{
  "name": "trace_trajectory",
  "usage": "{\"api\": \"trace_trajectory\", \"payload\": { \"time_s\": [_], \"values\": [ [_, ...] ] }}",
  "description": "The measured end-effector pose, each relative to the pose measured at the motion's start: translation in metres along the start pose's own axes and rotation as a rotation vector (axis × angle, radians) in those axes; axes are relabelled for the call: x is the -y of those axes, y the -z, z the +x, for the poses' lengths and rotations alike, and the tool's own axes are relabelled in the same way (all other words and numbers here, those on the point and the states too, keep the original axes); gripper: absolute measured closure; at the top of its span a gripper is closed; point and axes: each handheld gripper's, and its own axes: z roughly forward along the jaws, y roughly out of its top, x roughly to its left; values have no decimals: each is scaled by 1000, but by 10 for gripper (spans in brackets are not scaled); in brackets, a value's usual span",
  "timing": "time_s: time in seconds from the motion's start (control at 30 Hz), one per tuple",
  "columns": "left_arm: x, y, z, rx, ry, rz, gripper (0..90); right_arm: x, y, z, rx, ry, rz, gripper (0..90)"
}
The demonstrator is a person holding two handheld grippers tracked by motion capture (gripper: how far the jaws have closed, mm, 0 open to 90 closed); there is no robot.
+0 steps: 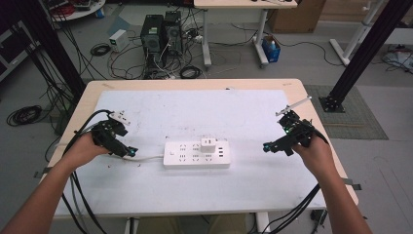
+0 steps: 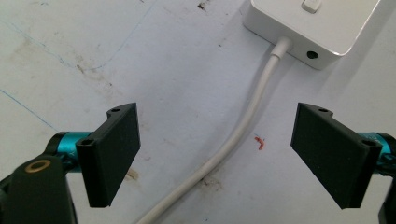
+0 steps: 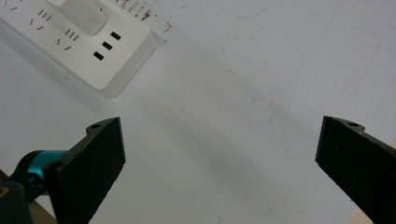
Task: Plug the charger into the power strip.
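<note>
Left hand-held gripper (image 1: 130,152) low over the desk (image 1: 146,190), jaws wide apart, holding nothing. White cord (image 2: 243,130) on the desk between those jaws, running up into the end of the white power strip (image 1: 196,154). Small red mark (image 2: 259,143) just beside the cord. Right hand-held gripper (image 1: 267,146) near the other end of the strip, jaws also wide apart and empty, bare white desk between them. Power strip flat in the middle of the desk, between the two grippers. Small white plug block (image 1: 209,143) stuck into the top of the strip, near its right end. Three little dark slots (image 3: 107,45) at that end. Another small white thing (image 1: 120,117) by the left hand, too tiny to tell
</note>
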Motion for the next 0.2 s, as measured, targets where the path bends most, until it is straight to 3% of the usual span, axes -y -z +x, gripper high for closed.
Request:
{"api": "trace_trajectory", "payload": {
  "time_s": [0.2],
  "values": [
    [1,-4,0,2,4,2,158,8,-1,-3,10,-25,-14,8]
  ]
}}
